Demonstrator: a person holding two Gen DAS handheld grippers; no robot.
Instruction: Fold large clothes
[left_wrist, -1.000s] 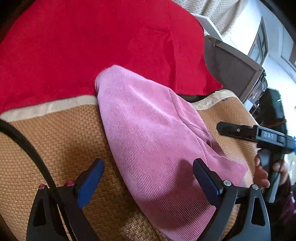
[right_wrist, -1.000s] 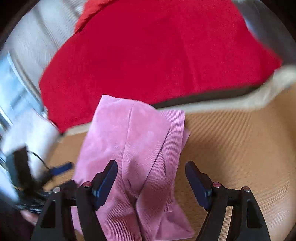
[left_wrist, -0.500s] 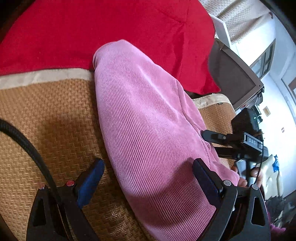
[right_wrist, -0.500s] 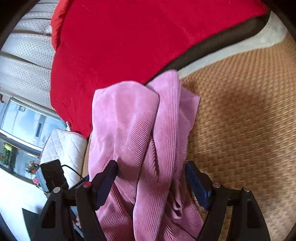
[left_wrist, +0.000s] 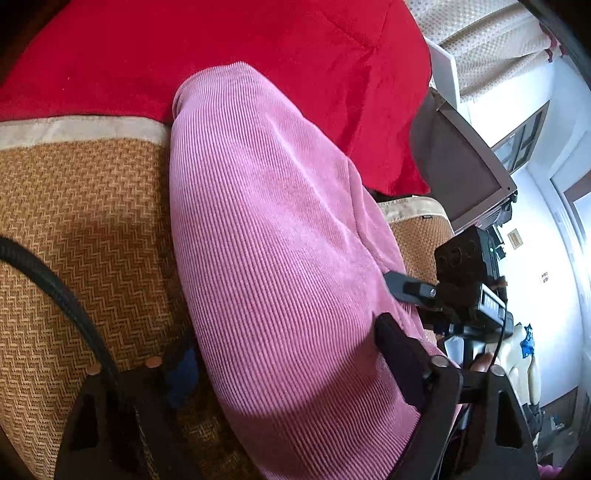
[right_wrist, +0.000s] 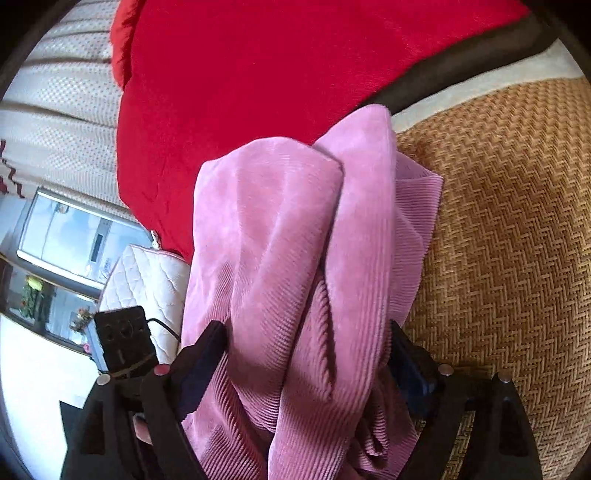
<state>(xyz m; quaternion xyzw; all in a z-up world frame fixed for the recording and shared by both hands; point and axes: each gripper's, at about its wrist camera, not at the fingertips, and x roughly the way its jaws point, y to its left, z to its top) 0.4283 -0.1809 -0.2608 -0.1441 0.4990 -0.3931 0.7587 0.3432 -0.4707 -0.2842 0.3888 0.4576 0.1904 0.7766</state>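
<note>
A pink corduroy garment (left_wrist: 266, 221) lies folded in a long bundle on a woven brown mat (left_wrist: 81, 221). My left gripper (left_wrist: 288, 347) straddles its near end from above. Its jaws are closing, the blue pad (left_wrist: 184, 365) sits at the cloth's left edge, and the other finger rests on the cloth. In the right wrist view the same garment (right_wrist: 280, 229) shows loose layered folds. My right gripper (right_wrist: 306, 332) straddles them, its jaws opening, cloth filling the gap between both fingers. The right gripper's body (left_wrist: 461, 291) shows at the garment's far side.
A red blanket (left_wrist: 221, 44) covers the surface behind the mat (right_wrist: 509, 221). A white quilted cushion (right_wrist: 147, 277) and a dotted curtain (right_wrist: 55, 92) lie beyond the garment. A dark panel (left_wrist: 454, 170) stands at the right, and a black cable (left_wrist: 55, 288) crosses the left.
Both grippers have sunk toward the pink garment and rolled. The left jaws have narrowed onto the cloth's edges. The right jaws have spread a little around the folds.
</note>
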